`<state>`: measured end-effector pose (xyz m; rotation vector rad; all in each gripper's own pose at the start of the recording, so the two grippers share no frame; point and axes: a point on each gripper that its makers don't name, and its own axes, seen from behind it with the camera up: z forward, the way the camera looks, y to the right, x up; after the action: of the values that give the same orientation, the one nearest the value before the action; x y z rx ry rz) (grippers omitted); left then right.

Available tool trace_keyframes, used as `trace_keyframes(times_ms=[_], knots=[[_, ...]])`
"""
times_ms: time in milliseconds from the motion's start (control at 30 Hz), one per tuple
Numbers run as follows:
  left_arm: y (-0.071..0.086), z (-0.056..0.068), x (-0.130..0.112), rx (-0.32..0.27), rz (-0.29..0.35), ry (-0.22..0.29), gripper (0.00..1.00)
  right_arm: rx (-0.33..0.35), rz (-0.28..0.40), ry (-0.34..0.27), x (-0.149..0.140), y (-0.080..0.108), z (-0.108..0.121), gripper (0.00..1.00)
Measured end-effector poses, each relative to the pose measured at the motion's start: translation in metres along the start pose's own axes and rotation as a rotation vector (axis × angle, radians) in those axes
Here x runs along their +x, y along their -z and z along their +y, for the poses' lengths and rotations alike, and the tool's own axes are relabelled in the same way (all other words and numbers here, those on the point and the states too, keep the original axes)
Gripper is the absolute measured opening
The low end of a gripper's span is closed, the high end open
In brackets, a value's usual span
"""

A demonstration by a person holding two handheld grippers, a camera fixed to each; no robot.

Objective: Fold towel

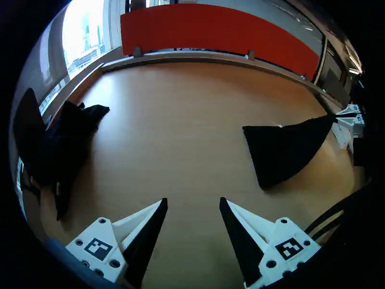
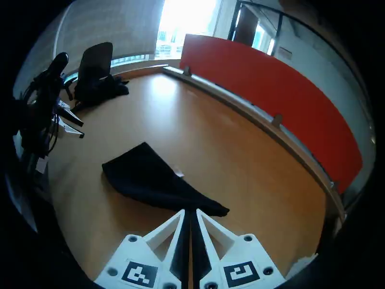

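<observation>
A black towel point(image 1: 284, 149) lies on the wooden table point(image 1: 183, 130), bunched into a wedge that narrows toward the right. My left gripper point(image 1: 192, 202) is open at the near edge, well short of the towel, with nothing between its fingers. In the right gripper view the towel point(image 2: 149, 180) runs up to my right gripper point(image 2: 190, 212), which is shut on its near corner. That right gripper point(image 1: 350, 120) also appears at the far right of the left gripper view, at the towel's stretched tip. The left gripper point(image 2: 72, 124) shows at the left of the right gripper view.
A pile of dark cloth point(image 1: 67, 135) sits at the table's left end by a black chair point(image 2: 94, 62). A red partition point(image 1: 216, 29) lines the far edge of the table. Bare wood spreads between the towel and the dark pile.
</observation>
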<state>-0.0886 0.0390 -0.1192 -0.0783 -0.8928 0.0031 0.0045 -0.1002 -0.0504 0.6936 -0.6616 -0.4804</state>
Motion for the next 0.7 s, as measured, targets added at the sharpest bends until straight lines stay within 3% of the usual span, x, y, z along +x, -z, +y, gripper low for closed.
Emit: trace_keyframes(times_ms=[400, 700], knots=[[0.001, 0.004, 0.003, -0.003, 0.004, -0.008, 0.80, -0.031, 0.023, 0.025, 0.012, 0.016, 0.016, 0.04], [0.000, 0.006, 0.004, -0.004, 0.005, -0.010, 0.79, -0.021, 0.020, 0.036, 0.012, 0.016, 0.012, 0.04]])
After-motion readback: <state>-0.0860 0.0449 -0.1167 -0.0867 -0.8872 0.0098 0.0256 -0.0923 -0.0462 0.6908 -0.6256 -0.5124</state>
